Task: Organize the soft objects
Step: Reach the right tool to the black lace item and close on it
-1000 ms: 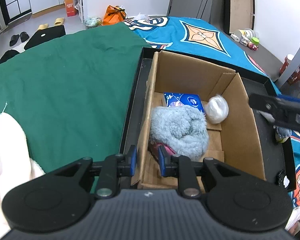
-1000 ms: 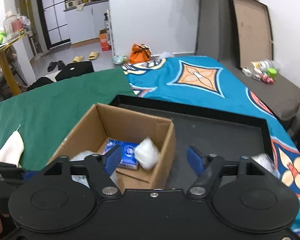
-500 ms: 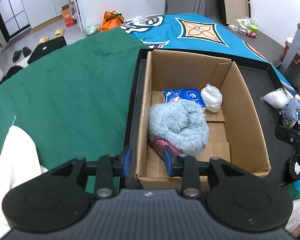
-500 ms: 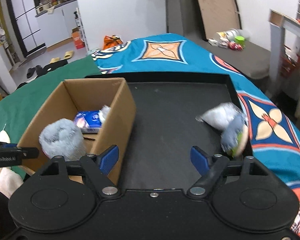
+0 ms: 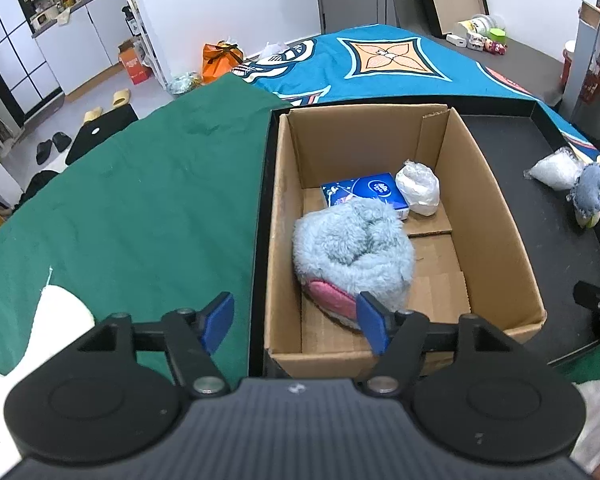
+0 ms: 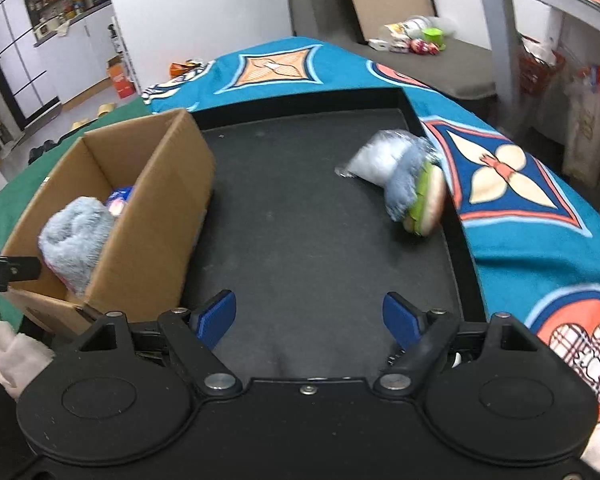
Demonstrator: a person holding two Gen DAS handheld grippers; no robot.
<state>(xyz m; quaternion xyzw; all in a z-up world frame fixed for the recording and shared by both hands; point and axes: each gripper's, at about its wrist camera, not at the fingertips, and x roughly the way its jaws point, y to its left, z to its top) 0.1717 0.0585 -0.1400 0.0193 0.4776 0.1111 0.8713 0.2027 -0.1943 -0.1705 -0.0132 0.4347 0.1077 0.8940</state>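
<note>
Released, fluffy slipper (image 5: 352, 252) lies in box (image 5: 496, 216); both tools, left tool (image 5: 296, 322) opening, tilt down, empty.

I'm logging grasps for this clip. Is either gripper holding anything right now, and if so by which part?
Nothing is held. The left gripper has its jaws opening above the fluffy blue slipper in the box; the right gripper is opening over bare tray.
</note>
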